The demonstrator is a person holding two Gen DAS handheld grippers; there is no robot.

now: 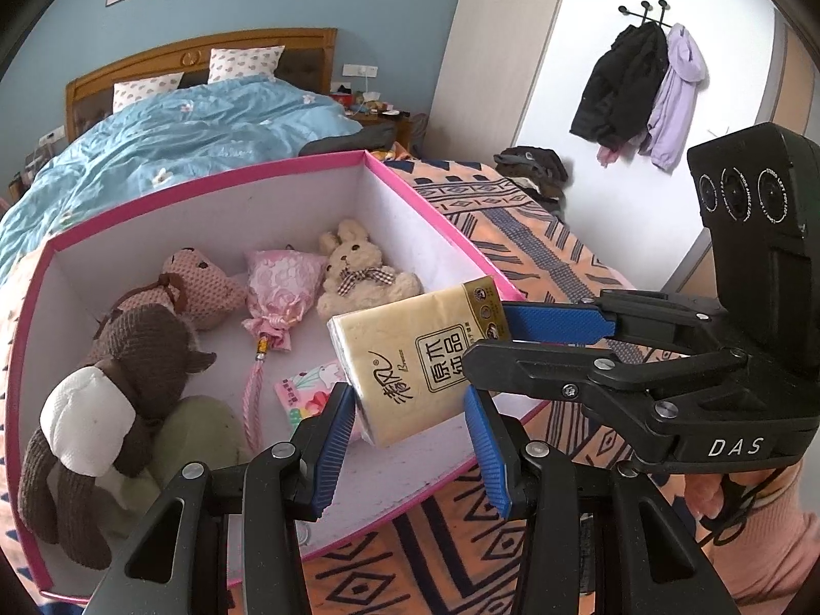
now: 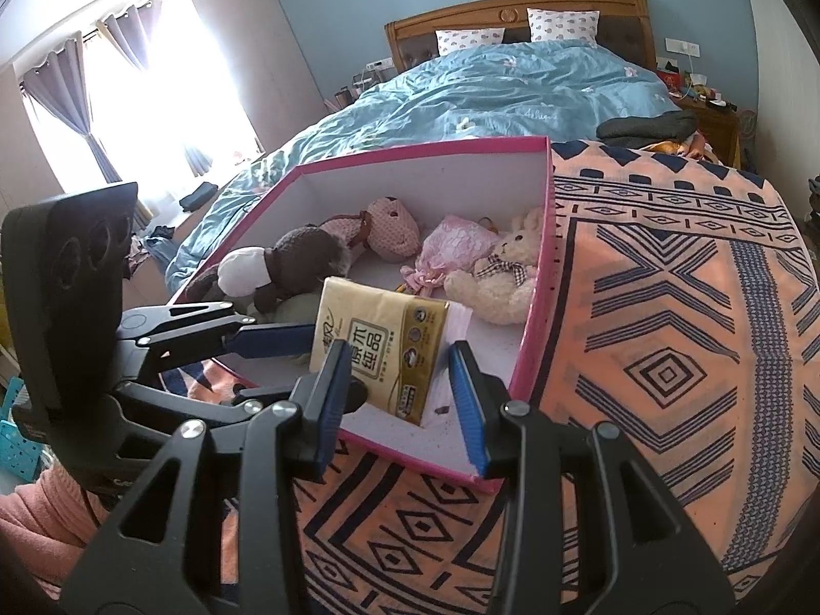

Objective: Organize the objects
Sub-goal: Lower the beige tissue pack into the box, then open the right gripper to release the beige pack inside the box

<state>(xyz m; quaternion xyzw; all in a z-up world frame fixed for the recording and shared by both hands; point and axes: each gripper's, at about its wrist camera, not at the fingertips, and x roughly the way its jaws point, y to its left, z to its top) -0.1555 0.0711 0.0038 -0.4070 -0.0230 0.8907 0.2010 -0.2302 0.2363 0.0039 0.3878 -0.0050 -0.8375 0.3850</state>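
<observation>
Tissue pack (image 1: 417, 359) — light, soft, crinkly slick wrapper; held over pink box (image 1: 451, 225) on bed. Pinched at opposite ends by left hand-held gripper (image 1: 410, 410) and right hand-held gripper (image 2: 397, 374), both clenched on it. Best gripped across short ends.

Tissue pack (image 1: 417, 359) between both grippers

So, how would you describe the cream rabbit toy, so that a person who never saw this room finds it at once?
On the orange patterned cover at the foot of the bed sits an open pink-rimmed box. Look into its far corner, beside the pink satin pouch: the cream plush rabbit lies there. Among the toys, it alone has long upright ears and a checked bow at its neck; the others are bears.
</observation>
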